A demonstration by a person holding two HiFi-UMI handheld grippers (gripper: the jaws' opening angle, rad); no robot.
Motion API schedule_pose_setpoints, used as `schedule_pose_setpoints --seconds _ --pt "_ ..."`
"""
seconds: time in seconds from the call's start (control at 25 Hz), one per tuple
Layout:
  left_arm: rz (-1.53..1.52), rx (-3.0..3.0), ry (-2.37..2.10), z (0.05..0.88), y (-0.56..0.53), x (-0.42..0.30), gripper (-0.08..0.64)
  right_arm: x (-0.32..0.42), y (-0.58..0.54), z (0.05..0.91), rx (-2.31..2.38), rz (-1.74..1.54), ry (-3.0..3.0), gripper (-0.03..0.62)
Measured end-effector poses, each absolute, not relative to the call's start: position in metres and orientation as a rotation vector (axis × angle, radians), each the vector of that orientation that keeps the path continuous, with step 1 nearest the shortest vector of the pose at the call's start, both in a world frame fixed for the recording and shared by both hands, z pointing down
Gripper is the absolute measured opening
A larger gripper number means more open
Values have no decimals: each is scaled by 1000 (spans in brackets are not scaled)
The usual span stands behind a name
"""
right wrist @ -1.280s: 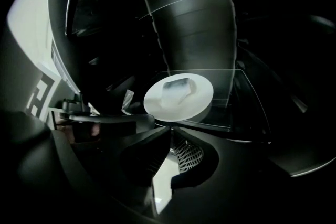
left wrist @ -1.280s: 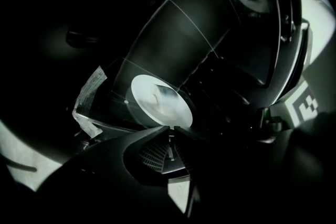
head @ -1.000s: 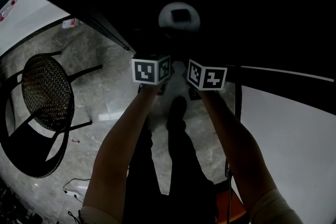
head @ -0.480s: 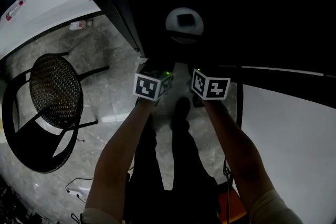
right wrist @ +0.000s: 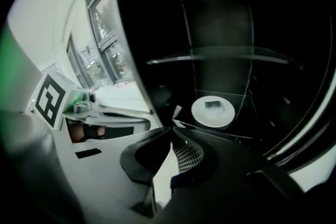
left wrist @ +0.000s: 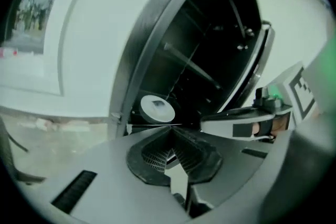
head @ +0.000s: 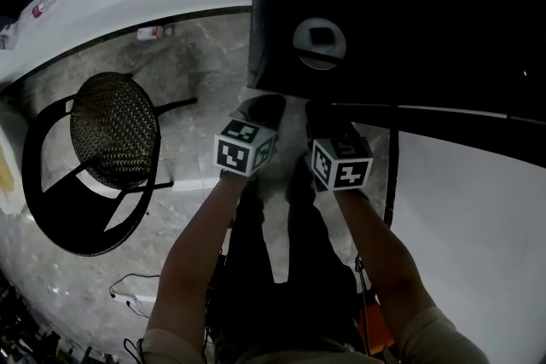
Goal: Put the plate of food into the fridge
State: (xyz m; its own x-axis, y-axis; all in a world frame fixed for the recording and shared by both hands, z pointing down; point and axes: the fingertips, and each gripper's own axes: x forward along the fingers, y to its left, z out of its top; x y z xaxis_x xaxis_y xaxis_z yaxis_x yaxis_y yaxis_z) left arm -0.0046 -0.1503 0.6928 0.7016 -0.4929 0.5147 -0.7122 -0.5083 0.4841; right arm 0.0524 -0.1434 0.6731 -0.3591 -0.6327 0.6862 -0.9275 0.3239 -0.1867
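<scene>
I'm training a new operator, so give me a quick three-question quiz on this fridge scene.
1. True or false: the plate sits inside the fridge.
2. Pick one: the left gripper is A) shut and empty, B) shut on the plate, C) wide open.
3. Fill in: at the head view's left stands a black ____.
Key: 1 true; 2 A; 3 chair.

Both arms reached forward side by side; left gripper (head: 261,110) and right gripper (head: 326,117) were closed, empty.
</scene>
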Motion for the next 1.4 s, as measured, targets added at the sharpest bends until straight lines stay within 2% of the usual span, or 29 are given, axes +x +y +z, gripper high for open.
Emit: schedule_pose_setpoints --seconds 0.64,1.04,1.4 --pt "384 2360 -1038 544 -109 -82 11 -37 -99 534 1190 558 -2282 21" --pt "323 2512 -1133 448 -92 -94 11 -46 -68 462 1192 470 -2332 21" --pt "283 2617 -1128 395 -74 -103 11 -60 -61 411 1188 362 -2395 21"
